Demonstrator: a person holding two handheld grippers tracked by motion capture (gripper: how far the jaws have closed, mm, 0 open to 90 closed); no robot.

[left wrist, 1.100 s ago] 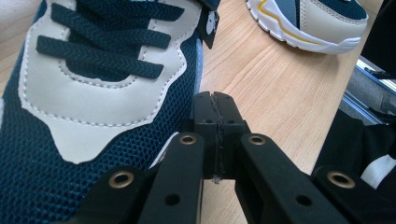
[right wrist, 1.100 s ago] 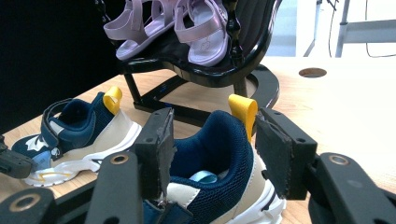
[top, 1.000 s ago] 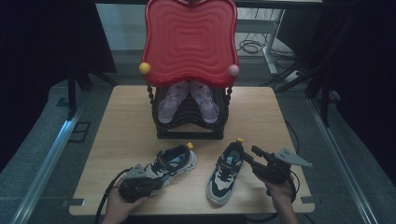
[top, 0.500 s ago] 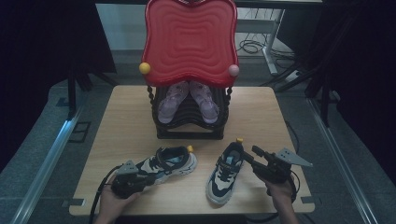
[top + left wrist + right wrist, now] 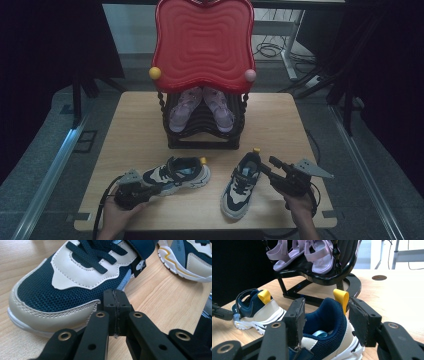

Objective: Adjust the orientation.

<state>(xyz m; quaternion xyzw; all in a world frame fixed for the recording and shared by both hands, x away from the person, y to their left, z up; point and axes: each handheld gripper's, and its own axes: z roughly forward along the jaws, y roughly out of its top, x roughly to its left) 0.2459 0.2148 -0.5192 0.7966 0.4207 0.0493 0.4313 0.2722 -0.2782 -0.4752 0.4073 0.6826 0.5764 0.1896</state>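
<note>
Two navy-and-beige sneakers lie on the wooden table (image 5: pixel 135 125). The left sneaker (image 5: pixel 177 174) points its toe left. My left gripper (image 5: pixel 149 190) is shut and empty, its tips (image 5: pixel 116 302) against the toe's side (image 5: pixel 62 285). The right sneaker (image 5: pixel 240 187) has its heel with a yellow pull tab (image 5: pixel 341 297) toward the rack. My right gripper (image 5: pixel 265 165) straddles that heel, its pads (image 5: pixel 297 315) pressed on both sides of the collar (image 5: pixel 329 345). In the right gripper view the left sneaker (image 5: pixel 257 307) lies farther off.
A black chair-shaped rack (image 5: pixel 202 142) with a red wavy back (image 5: pixel 202 45) stands mid-table and holds a pair of pink sandals (image 5: pixel 200 107). A yellow ball (image 5: pixel 155 73) and a pink ball (image 5: pixel 250 75) sit at its sides. Bare wood lies left and right of it.
My left gripper has slid a little to the left, and the left sneaker's toe has swung with it, so the shoe lies more level. The right gripper and its sneaker stayed put.
</note>
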